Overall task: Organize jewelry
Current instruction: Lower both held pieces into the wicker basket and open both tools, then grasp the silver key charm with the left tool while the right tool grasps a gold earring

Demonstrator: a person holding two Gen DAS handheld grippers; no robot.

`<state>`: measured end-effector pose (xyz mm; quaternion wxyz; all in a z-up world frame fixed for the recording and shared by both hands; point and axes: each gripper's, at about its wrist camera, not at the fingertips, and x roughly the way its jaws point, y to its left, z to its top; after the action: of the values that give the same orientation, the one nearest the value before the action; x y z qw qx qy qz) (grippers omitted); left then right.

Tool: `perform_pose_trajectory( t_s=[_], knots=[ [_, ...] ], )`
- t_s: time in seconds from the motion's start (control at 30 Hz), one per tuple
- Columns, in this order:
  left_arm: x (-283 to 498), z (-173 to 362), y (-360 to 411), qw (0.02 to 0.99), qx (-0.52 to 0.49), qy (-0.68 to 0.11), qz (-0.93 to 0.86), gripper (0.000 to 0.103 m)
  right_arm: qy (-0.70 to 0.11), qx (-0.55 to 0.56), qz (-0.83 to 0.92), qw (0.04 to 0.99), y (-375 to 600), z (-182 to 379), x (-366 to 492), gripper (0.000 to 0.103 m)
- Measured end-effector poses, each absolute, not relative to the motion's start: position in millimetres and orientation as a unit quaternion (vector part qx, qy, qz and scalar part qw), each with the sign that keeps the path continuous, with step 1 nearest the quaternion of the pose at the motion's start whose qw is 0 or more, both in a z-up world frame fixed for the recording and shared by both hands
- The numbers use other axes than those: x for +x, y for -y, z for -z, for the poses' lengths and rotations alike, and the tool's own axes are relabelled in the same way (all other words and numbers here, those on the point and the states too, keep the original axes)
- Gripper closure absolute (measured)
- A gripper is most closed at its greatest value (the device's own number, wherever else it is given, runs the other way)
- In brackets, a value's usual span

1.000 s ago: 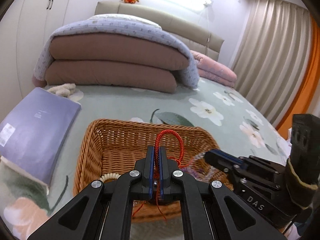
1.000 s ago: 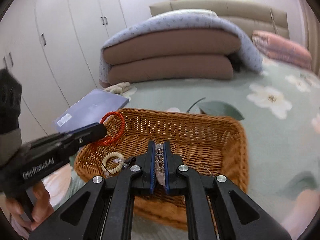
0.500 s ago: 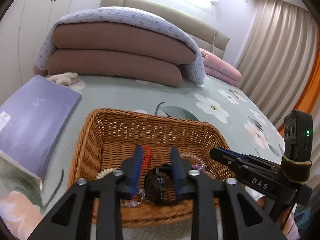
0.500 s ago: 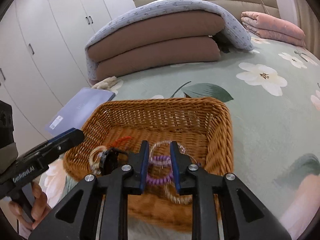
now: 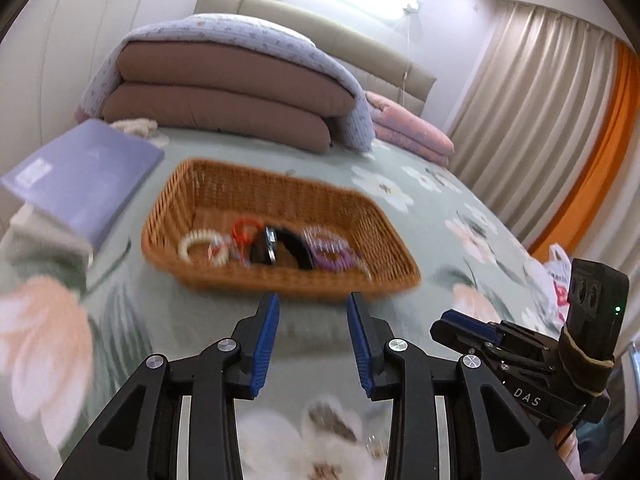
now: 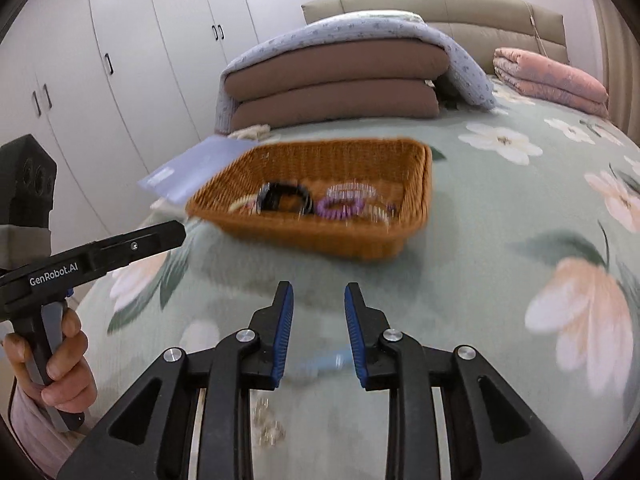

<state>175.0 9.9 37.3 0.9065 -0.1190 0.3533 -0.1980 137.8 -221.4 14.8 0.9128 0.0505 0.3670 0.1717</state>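
A wicker basket (image 5: 192,188) (image 6: 422,184) stands on the floral bedspread. Lying in it are a white bead bracelet (image 5: 202,246), a red cord bracelet (image 5: 244,230), a black watch (image 5: 276,246) (image 6: 284,198), a purple coil band (image 5: 334,256) (image 6: 342,206) and a clear bead bracelet (image 6: 352,190). My left gripper (image 5: 312,304) (image 6: 176,232) is open and empty, hanging in front of the basket's near wall. My right gripper (image 6: 318,294) (image 5: 452,320) is also back from the basket; its jaws are opening with nothing between them. Below it a light blue item (image 6: 320,362) and small clear pieces (image 6: 268,428) lie blurred on the bed.
A purple book (image 5: 88,172) lies left of the basket. Folded brown quilts under a lilac cover (image 5: 224,108) and a pink blanket (image 6: 552,80) sit behind it. White wardrobe doors (image 6: 120,80) stand on the left, curtains (image 5: 540,128) on the right. A hand (image 6: 60,360) holds the left gripper's handle.
Both grippers opened over the basket, dropping the red cord bracelet and the clear bead bracelet into it. Both then drew back, so the basket now lies farther ahead.
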Motion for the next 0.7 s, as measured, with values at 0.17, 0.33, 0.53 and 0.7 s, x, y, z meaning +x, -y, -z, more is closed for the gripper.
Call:
perform_pose_trajectory(
  t_s=[0.17,0.33,0.53,0.7],
  knots=[
    [147.6,-14.6,1.4,0.896,-0.117,-0.38,0.198,0.067,-0.393,0.078,-0.178,0.899,229.5,6.6,115.0,0.074],
    [132.3,13.1,14.4,0.88,-0.11,-0.415,0.201,0.067,-0.407,0.075,-0.198,0.889,224.4,20.8,89.2,0.07],
    [121.8,31.1,20.0,0.867,-0.117,-0.434,0.215,0.067,-0.418,0.039,-0.22,0.881,198.5,34.3,65.4,0.069],
    [127.6,36.4,20.0,0.866,-0.121,-0.438,0.208,0.067,-0.42,-0.018,-0.184,0.888,179.7,42.7,63.1,0.069]
  ],
)
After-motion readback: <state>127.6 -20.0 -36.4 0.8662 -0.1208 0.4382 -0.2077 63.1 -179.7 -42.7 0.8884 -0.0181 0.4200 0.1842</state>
